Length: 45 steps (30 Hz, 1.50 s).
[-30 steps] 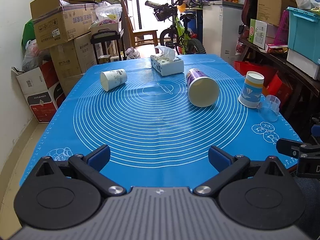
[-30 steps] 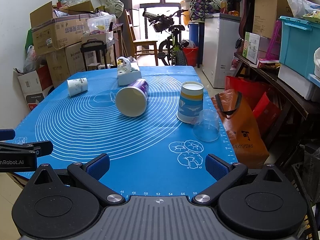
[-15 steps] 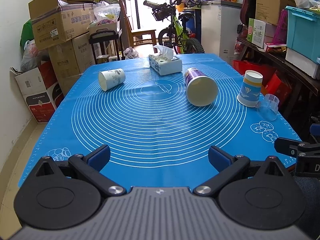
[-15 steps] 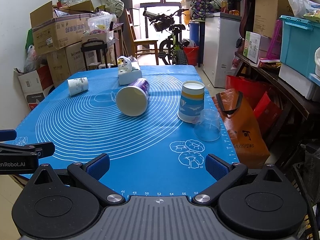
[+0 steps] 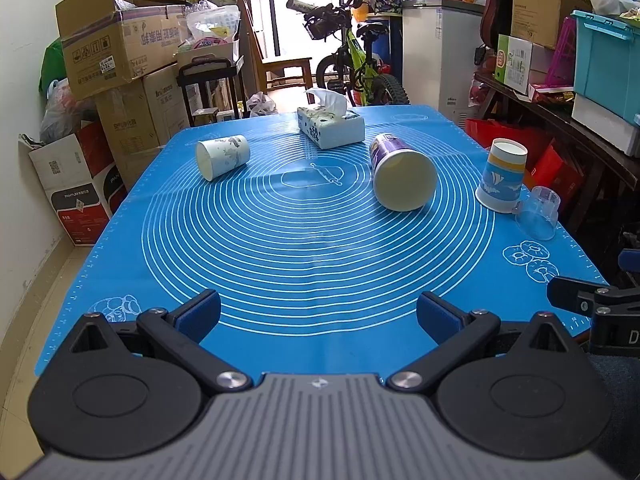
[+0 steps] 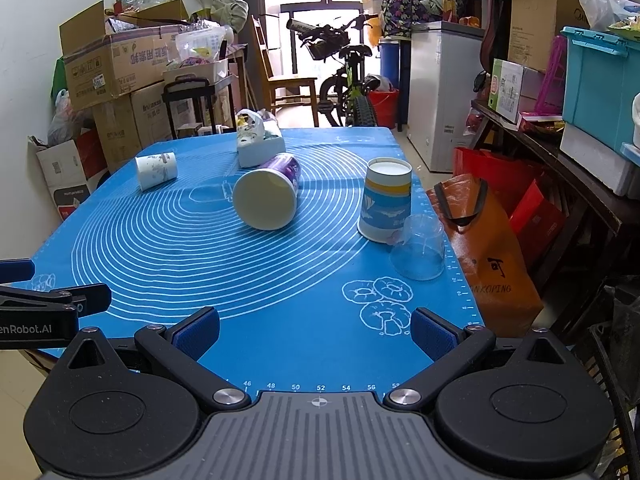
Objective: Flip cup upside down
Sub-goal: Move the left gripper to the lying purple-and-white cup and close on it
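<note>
A purple paper cup (image 5: 402, 176) lies on its side mid-table, mouth toward me; it also shows in the right wrist view (image 6: 267, 197). A white patterned cup (image 5: 222, 156) lies on its side at the far left (image 6: 156, 170). A blue and yellow cup (image 5: 502, 182) stands upside down at the right (image 6: 386, 205), with a clear plastic cup (image 5: 538, 217) upside down beside it (image 6: 419, 247). My left gripper (image 5: 318, 314) and right gripper (image 6: 315, 330) are both open and empty at the table's near edge.
A blue silicone mat (image 5: 312, 248) covers the table. A tissue box (image 5: 331, 127) sits at the far middle. Cardboard boxes (image 5: 120, 56) stand at the left, a bicycle (image 5: 352, 68) behind, and shelves with an orange bag (image 6: 486, 240) at the right.
Both grippers have drifted slightly; the view has shifted a little. The cups have not moved.
</note>
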Tool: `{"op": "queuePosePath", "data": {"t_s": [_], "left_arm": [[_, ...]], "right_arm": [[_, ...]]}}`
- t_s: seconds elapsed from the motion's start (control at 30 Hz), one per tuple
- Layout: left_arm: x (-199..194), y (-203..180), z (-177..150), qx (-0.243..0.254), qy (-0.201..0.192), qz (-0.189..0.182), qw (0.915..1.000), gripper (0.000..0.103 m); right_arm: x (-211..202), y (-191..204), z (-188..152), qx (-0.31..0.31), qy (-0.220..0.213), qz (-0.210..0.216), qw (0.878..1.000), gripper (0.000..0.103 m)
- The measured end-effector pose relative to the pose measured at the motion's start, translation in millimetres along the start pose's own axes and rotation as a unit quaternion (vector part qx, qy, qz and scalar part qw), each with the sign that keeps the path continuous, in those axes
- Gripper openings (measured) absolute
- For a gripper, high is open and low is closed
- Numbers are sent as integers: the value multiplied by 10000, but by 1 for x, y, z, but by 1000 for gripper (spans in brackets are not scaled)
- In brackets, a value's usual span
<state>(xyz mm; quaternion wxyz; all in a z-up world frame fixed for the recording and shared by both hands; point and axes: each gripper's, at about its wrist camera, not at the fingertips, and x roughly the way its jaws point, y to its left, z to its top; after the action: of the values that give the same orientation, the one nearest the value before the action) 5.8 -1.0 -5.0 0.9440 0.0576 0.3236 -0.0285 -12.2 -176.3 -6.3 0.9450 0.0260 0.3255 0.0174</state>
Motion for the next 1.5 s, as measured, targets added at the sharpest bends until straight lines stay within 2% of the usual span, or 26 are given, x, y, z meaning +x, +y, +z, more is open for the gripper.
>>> {"op": "queuePosePath", "data": {"t_s": [0.3,0.8,1.03,1.37,1.5], "left_arm": [[13,-4,6,83,-49,-48,9999,103],[69,-5,61,-64,-216,-226,9995,103],[104,-18,98,-42,-472,-263,9985,103],[171,-42,130,-114,-316,-470,9983,103],[191,-51,132,-199,-22,-652,9977,103]], "right_arm": [[9,-4,5,66,27,34,10000,101],[64,-23,43,187,-97,-59,9998,101],[90,-36,80,202,-406,-151,9989,101],[122,-64,111,235,-570,-360,9974,101],[133,-72,116,295,-592,-440,9968,101]]}}
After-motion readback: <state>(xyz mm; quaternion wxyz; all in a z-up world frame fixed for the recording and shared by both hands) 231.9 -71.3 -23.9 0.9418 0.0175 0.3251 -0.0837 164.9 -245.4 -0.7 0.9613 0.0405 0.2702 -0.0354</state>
